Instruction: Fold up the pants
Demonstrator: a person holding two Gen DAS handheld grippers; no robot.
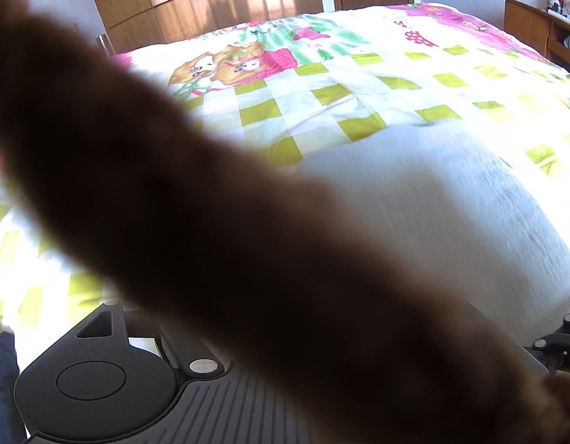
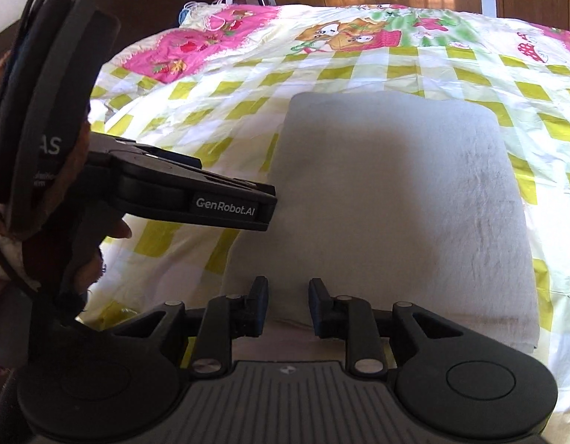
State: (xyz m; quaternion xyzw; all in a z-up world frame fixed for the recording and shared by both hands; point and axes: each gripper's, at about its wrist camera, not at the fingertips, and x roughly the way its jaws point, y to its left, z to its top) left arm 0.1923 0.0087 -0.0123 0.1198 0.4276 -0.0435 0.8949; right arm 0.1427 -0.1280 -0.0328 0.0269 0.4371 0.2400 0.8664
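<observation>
right wrist view: right claw point(image 2: 288, 305) narrowly parted, empty, above folded grey pants point(image 2: 396, 192) on bed point(image 2: 359, 70); left claw point(image 2: 248, 203) state unclear.

Both wrist views angle down, close over bed point(image 2: 359, 70); left view largely blocked, perhaps finger.
</observation>
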